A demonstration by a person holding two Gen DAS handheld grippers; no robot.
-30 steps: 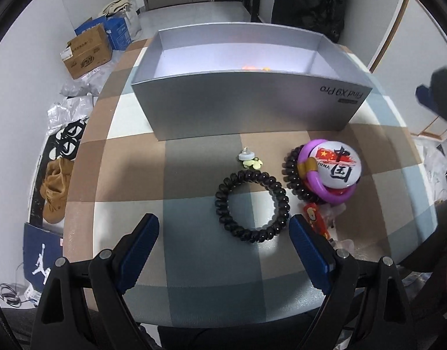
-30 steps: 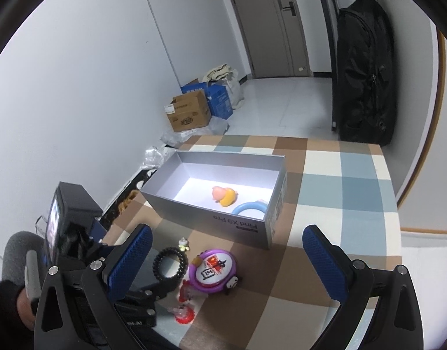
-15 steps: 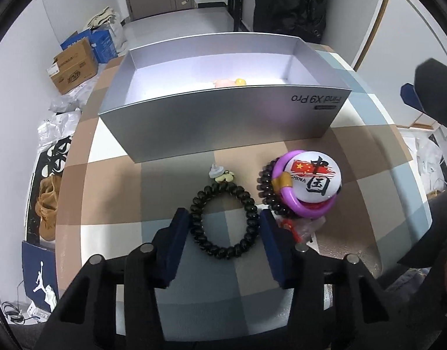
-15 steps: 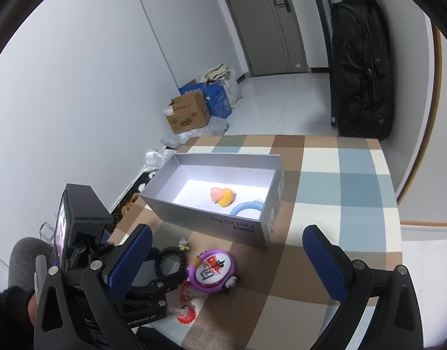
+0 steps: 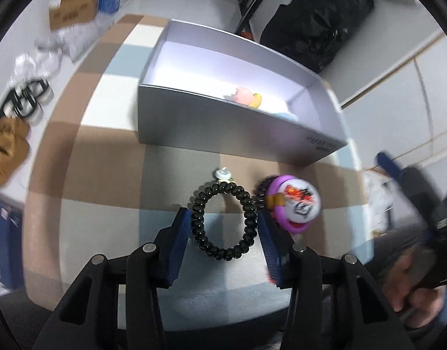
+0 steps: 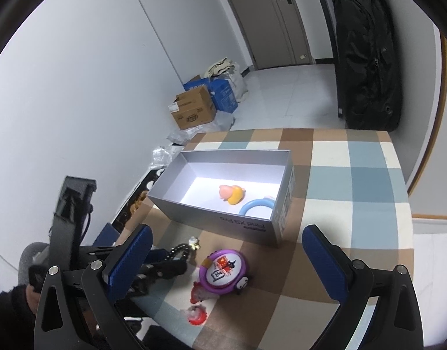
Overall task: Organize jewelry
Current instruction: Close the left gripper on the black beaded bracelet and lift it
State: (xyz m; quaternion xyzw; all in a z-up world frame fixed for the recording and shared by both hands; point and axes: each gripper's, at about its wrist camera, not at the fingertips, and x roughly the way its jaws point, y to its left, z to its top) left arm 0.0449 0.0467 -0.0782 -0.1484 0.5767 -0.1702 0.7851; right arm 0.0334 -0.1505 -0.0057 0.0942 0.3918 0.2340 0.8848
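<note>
Left wrist view: left hand-held gripper (image 5: 223,227) pinches black hair tie (image 5: 223,221) before grey box (image 5: 241,134); right hand-held gripper (image 6: 226,256) open, several trinkets unboxed.

grey box (image 6: 246,227): "Find X9 Pro" printed on its side wall, seen upside down from the right wrist; blurred in the left wrist view
round badge (image 6: 223,271): red flag and the character 国
cardboard carton (image 6: 194,110): print too small to read
</note>
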